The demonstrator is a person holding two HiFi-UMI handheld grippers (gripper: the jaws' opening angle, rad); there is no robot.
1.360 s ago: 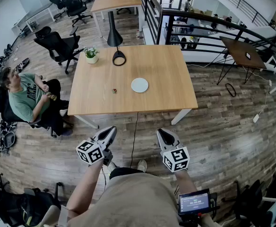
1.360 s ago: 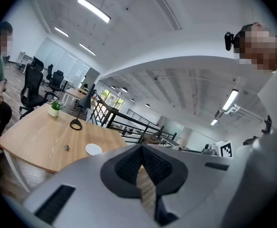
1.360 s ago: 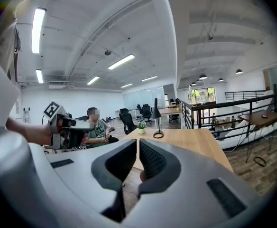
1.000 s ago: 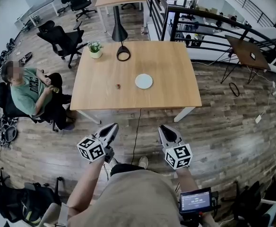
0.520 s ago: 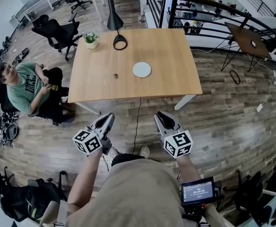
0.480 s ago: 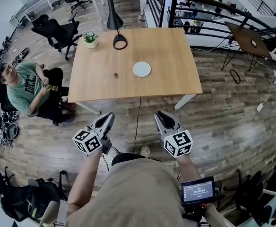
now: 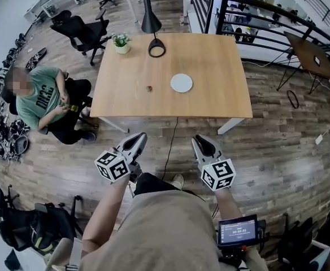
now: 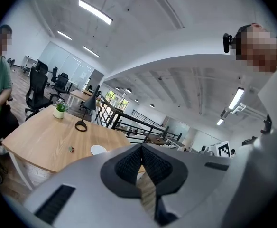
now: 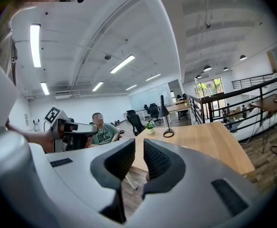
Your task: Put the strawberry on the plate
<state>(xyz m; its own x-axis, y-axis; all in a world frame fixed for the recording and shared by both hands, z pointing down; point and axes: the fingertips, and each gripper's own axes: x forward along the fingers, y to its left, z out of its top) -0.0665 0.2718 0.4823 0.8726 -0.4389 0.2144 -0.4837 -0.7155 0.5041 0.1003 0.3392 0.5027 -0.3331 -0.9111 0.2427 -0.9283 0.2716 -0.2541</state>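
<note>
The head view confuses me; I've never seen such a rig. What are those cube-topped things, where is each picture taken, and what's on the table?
A person holds two tools: the left hand-held gripper and the right hand-held gripper, marker cubes included. The head view looks down from the person's head; each gripper view looks along its jaws. On the table lie a strawberry, a plate, a potted plant and a lamp. Neither holds anything: left jaws closed, right barely apart.
</note>
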